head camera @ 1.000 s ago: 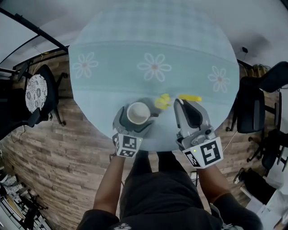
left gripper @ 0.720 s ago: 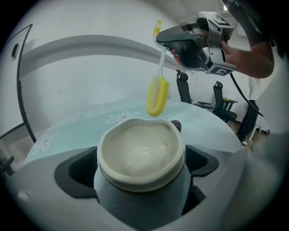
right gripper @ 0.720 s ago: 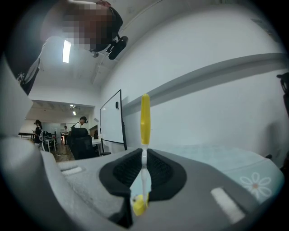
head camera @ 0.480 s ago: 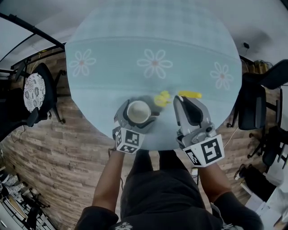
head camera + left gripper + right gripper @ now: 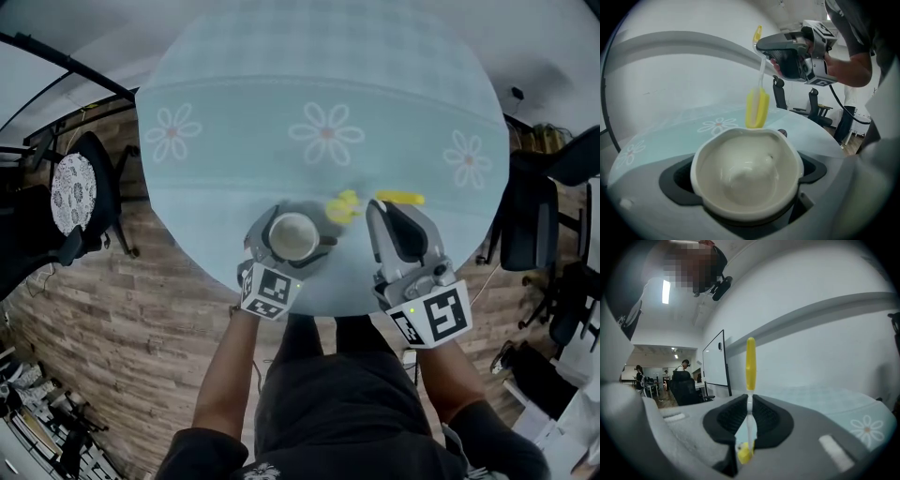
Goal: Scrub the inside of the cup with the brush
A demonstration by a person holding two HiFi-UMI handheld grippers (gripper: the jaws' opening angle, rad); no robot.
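Note:
A white cup sits between the dark pads of my left gripper, which is shut on it, mouth up, near the table's front edge. In the head view the cup shows its empty inside. My right gripper is shut on a brush by its thin white stem, with the yellow handle end sticking out to the right. The yellow brush head hangs just right of and beyond the cup's rim, outside the cup; from the left gripper view the brush head is right behind the rim.
The round table has a pale blue cloth with daisy prints. Black office chairs stand at the left and right on the wooden floor. The person's legs are at the table's near edge.
Almost nothing has moved. Both grippers keep their holds, and the brush head stays beside the cup's right rim with only a slight drift.

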